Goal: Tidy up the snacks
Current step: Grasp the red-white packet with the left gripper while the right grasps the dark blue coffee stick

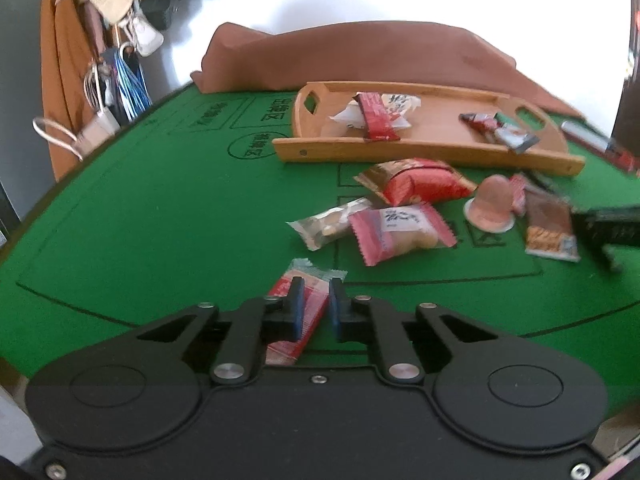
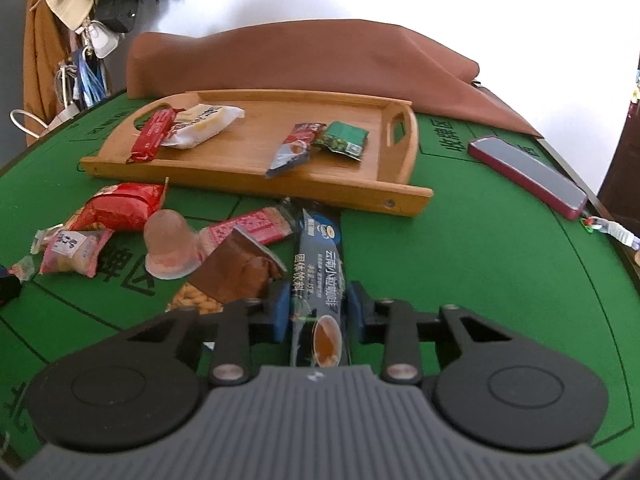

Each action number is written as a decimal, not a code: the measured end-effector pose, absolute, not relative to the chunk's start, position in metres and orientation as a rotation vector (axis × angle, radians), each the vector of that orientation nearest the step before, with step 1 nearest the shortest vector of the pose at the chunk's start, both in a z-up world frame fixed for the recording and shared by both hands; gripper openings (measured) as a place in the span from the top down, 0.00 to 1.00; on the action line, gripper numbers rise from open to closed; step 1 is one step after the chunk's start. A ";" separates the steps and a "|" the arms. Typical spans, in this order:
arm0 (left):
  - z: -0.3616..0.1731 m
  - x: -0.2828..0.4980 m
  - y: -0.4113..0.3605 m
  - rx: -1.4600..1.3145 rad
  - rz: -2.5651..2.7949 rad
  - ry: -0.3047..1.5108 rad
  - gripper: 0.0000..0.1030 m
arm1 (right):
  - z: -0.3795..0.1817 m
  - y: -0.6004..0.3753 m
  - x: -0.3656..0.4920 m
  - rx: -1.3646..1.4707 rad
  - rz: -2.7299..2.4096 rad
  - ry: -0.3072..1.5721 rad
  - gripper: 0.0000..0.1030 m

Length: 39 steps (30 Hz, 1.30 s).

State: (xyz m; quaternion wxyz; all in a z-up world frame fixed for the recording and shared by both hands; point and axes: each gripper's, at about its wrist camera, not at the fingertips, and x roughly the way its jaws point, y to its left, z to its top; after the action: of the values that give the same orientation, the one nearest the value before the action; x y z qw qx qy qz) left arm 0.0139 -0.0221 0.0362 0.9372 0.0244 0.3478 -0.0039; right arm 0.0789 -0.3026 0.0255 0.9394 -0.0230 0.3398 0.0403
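Both grippers straddled snacks on the green bench — left gripper unclenched around a red-and-white wafer packet, right gripper unclenched astride the dark coffee sachet, aligned lengthwise — presumably bound for the wooden tray.

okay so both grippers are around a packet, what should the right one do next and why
Probably close the right hand-held gripper on the dark coffee sachet: the sachet lies between its open fingers on the green table, not yet in the wooden tray.
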 end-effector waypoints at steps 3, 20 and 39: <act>0.039 0.009 -0.022 0.085 0.022 0.680 0.82 | 0.026 -0.299 0.078 -0.053 0.092 0.694 0.63; 0.029 0.013 -0.011 0.026 -0.031 0.747 0.56 | 0.026 -0.296 0.078 -0.083 0.096 0.698 0.60; 0.028 0.008 -0.042 0.095 -0.068 0.718 0.68 | 0.030 -0.293 0.045 -0.064 0.144 0.711 0.59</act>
State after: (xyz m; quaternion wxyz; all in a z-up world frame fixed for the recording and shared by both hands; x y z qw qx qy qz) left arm 0.0077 -0.0420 0.0285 0.9346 0.0467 0.3511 -0.0332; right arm 0.0448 -0.2933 0.0296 0.9345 -0.0312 0.3475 0.0705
